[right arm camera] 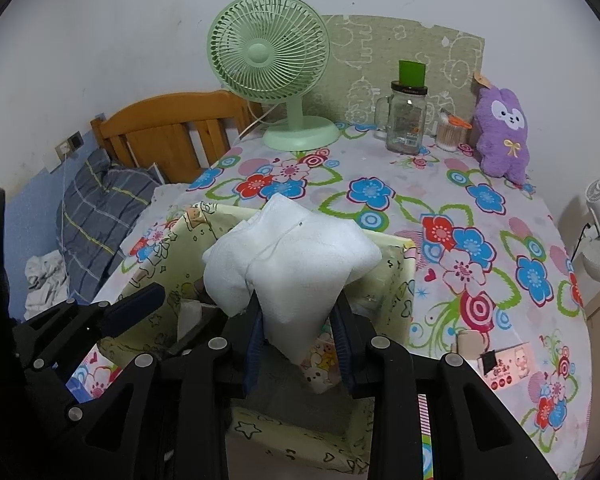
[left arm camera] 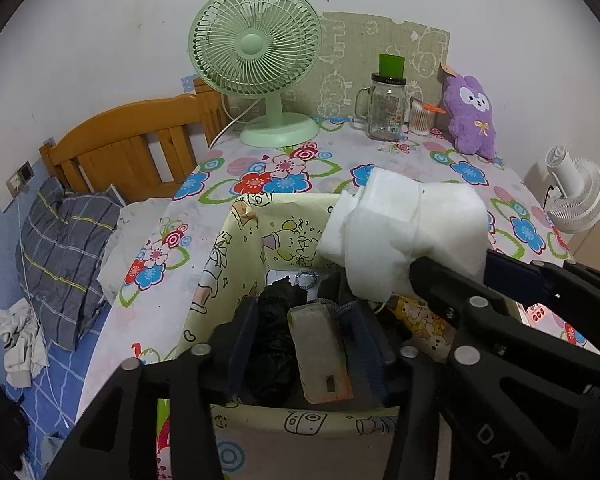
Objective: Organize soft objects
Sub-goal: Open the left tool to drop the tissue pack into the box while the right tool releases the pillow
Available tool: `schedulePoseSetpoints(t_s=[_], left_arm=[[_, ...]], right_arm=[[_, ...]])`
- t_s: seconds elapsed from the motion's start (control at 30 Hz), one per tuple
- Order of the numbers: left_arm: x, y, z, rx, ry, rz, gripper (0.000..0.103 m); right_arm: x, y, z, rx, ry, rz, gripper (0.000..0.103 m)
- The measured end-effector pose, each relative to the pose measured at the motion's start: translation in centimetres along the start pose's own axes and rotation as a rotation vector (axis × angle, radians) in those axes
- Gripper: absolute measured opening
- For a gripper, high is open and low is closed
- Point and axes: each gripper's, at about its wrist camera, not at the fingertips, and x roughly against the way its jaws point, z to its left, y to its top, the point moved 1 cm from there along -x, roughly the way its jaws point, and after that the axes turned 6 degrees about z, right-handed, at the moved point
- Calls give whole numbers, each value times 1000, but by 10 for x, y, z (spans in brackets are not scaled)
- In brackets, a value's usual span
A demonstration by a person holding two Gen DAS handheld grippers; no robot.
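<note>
Here the right gripper (right arm camera: 298,336) has its fingers (right arm camera: 252,354) clamped on the lower end of a white soft cloth (right arm camera: 288,268), which hangs bunched above a pale yellow cartoon-print storage box (right arm camera: 398,292) standing on the bench (right arm camera: 440,184) with its flowered cover. From the left wrist view the same white cloth (left arm camera: 404,228) sits over the box's right side, with the right gripper's dark arm (left arm camera: 500,300) reaching in from the right. The left gripper (left arm camera: 306,344) is inside the box opening (left arm camera: 236,248), its fingers (left arm camera: 240,344) spread apart on either side of a grey pouch (left arm camera: 320,352) and a black crumpled item (left arm camera: 272,344), not visibly pressing on either. At the back of the bench stand a green fan (right arm camera: 268,56), a glass jar mug (right arm camera: 406,120), a cotton-swab holder (right arm camera: 452,134) and a purple plush toy (right arm camera: 502,136). A wooden bed headboard (left arm camera: 132,140) and a plaid pillow (left arm camera: 64,252) lie to the left.
</note>
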Motion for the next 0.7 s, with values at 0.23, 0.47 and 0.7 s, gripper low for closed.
schedulePoseSetpoints(t_s=[0.23, 0.47, 0.7], left_arm=[[-1, 1, 5, 10, -4, 5, 80], [0, 0, 7, 18, -1, 13, 89], [8, -2, 2, 8, 8, -20, 91]], right_arm=[[-6, 5, 3, 7, 23, 7, 44], [-4, 5, 5, 6, -5, -9, 71], [5, 2, 1, 4, -31, -39, 82]])
